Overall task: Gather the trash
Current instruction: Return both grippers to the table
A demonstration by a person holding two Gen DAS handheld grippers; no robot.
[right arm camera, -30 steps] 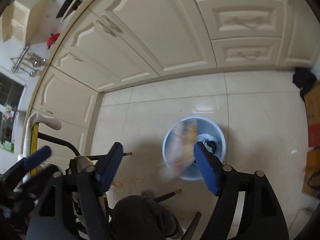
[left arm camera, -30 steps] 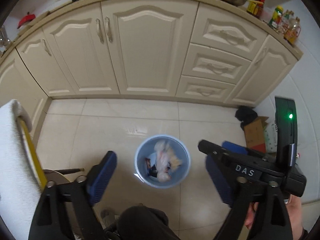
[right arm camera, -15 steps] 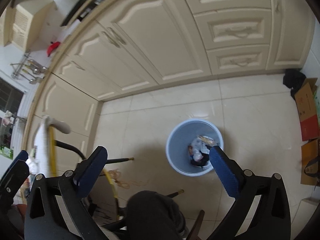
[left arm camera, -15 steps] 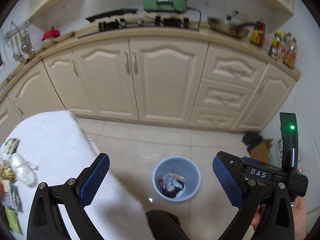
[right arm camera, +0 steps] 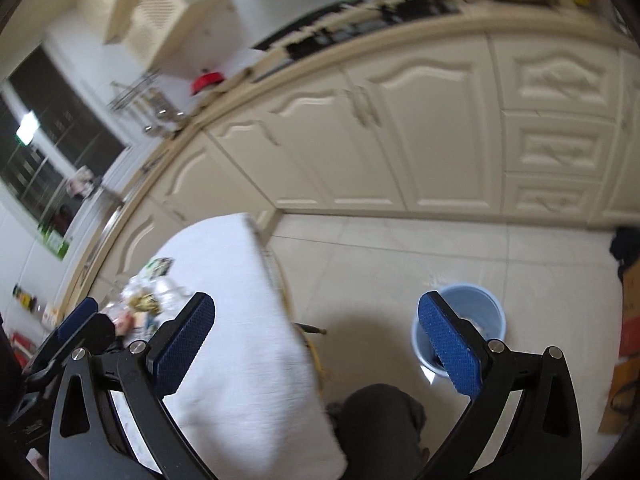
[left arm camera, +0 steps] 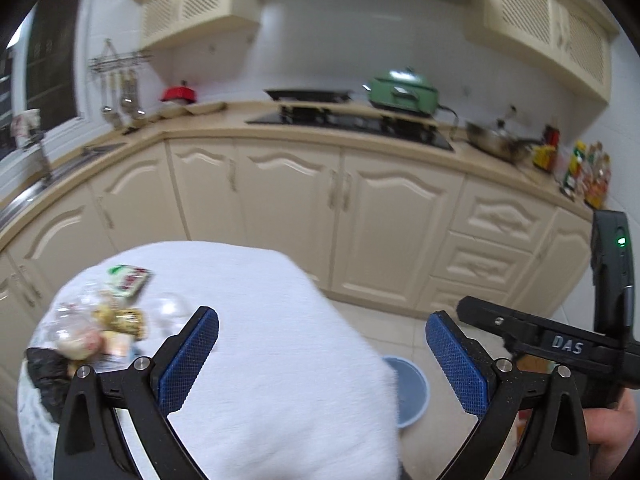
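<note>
A pile of trash (left arm camera: 100, 324) lies at the left of a table with a white cloth (left arm camera: 280, 360): wrappers, clear plastic, a green packet (left arm camera: 128, 278), a black bag (left arm camera: 46, 376). It also shows in the right wrist view (right arm camera: 144, 300). A blue bin (right arm camera: 464, 328) stands on the floor, to the right of the table, with trash inside; its rim shows in the left wrist view (left arm camera: 412, 392). My left gripper (left arm camera: 324, 360) is open and empty above the table. My right gripper (right arm camera: 316, 344) is open and empty, above the table's edge.
Cream kitchen cabinets (left arm camera: 340, 208) run along the far wall under a counter with a stove, a green pot (left arm camera: 402, 90) and a pan. Cardboard boxes (right arm camera: 628, 340) stand on the floor at the right. A dark trouser knee (right arm camera: 380, 428) shows below the right gripper.
Trash fell into the bin a second ago. Both grippers have since risen and swung left from over the bin toward the table, opening wider.
</note>
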